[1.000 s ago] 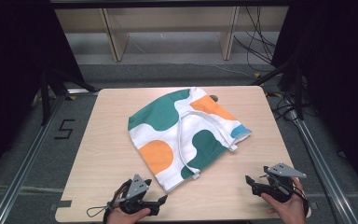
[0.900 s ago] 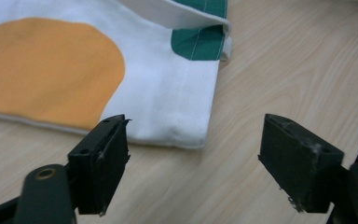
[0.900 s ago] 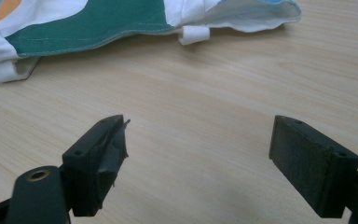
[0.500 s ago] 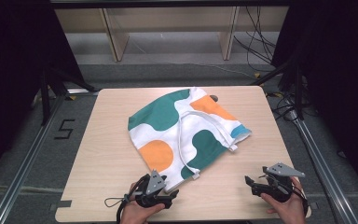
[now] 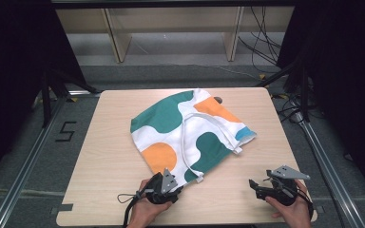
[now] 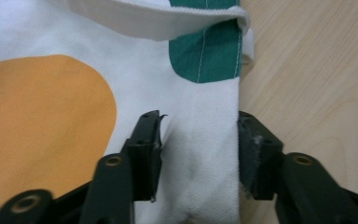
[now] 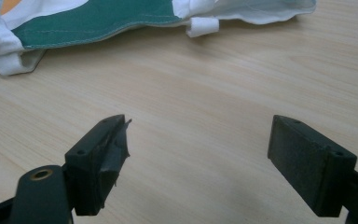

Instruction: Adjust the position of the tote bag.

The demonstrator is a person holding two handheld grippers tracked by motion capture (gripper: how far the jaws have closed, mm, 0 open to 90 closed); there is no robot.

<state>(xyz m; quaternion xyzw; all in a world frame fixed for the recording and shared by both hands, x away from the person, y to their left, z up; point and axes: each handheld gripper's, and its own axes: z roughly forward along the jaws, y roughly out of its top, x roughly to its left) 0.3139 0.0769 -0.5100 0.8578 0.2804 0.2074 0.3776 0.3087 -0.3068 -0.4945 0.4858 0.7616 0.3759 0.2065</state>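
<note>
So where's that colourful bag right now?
In the high view the bag lies flat mid-table, and the left gripper is at its near corner, jaws open astride the edge.

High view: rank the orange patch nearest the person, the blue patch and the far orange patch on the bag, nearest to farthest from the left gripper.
From the left gripper:
1. Near orange patch, just ahead at the bag's near corner.
2. Blue patch, at the bag's right edge.
3. Far orange patch, near the table's back edge.

White bag [image 5: 185, 135] with green, orange blobs, pale wood table [image 5: 100, 156]
</note>
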